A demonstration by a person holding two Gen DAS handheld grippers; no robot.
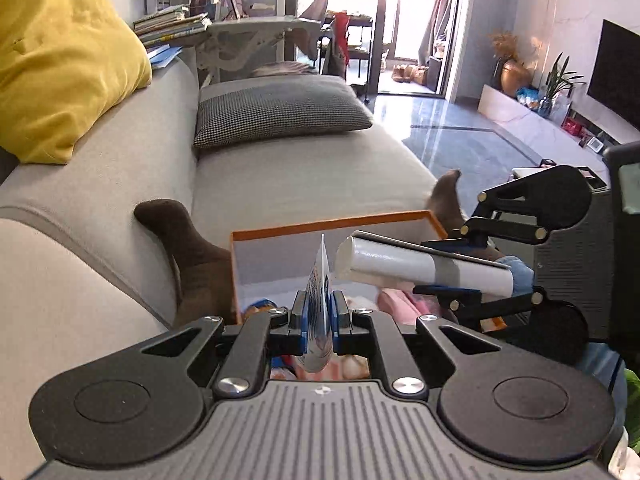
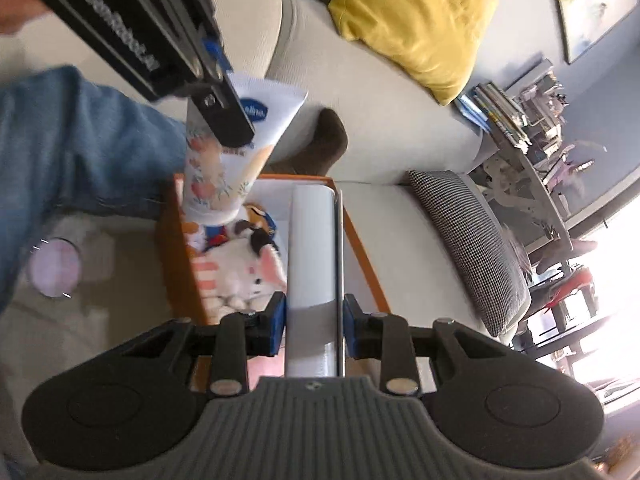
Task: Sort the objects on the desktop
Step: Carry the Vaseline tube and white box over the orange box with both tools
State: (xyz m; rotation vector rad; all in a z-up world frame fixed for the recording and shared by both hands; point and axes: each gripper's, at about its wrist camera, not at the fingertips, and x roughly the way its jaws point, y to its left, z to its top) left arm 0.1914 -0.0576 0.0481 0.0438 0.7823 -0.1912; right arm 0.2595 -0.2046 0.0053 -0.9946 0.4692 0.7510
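White tube (image 1: 319,300) pinched in left jaws | roll (image 2: 312,264) clamped in right jaws

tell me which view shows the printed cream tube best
The right wrist view. There the cream tube shows its broad printed face with the blue logo, hanging from the left gripper above the orange box. The left wrist view shows the tube only edge-on, a thin sliver pinched between its own fingers.
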